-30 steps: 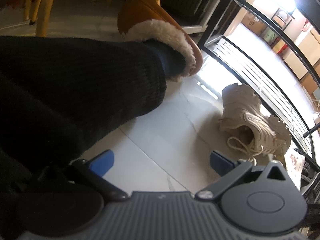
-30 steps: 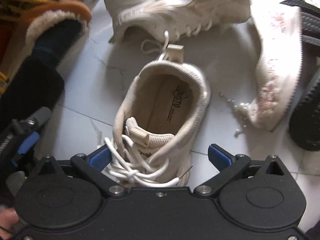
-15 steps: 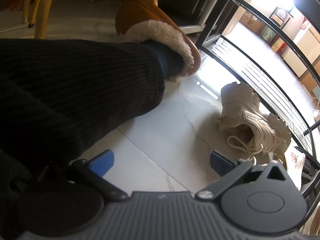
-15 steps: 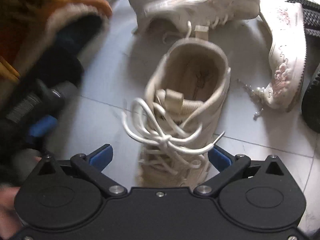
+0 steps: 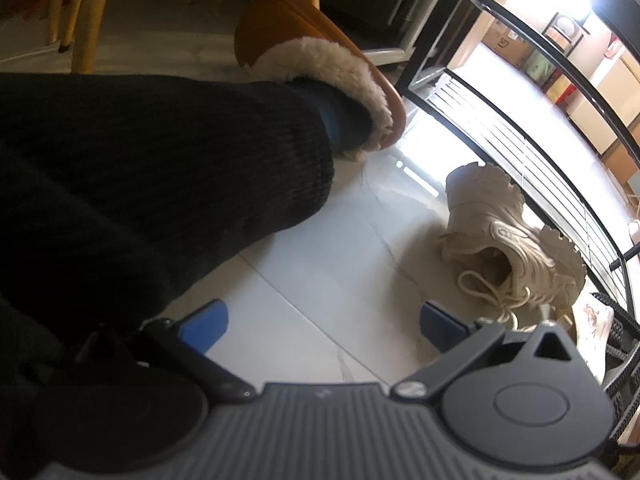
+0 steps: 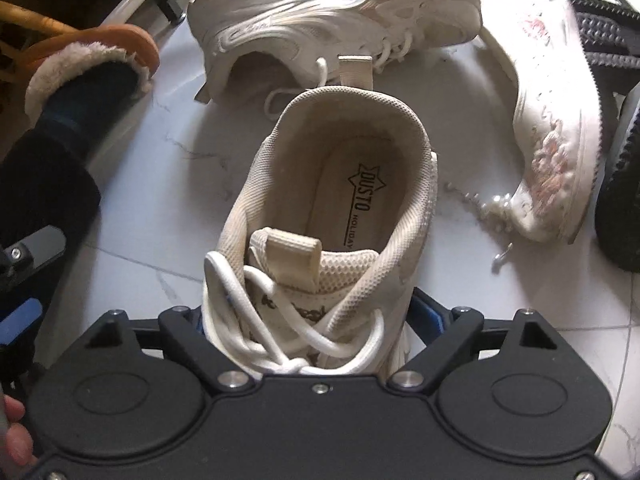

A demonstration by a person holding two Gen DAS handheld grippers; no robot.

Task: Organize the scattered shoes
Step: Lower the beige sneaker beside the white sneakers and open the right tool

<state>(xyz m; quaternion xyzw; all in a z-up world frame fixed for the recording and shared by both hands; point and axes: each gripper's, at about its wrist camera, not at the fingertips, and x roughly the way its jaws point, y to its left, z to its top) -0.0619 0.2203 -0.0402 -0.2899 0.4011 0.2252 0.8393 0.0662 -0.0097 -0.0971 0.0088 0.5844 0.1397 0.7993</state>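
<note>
Right wrist view: right tool point(image 6: 306, 320) clamps the beige sneaker point(image 6: 328, 216); left tool point(image 5: 324, 320) hangs spread above the floor.

Harsh backlight glare upper right – dim left, fisheye-bent edges

black shoe point(image 6: 618, 184) cut off at right edge, beige sneaker point(image 6: 328, 232) toe hidden under gripper body

left gripper point(image 5: 322, 322): jaws spread wide, nothing between | right gripper point(image 6: 316, 316): jaws closed in, clamping
</note>
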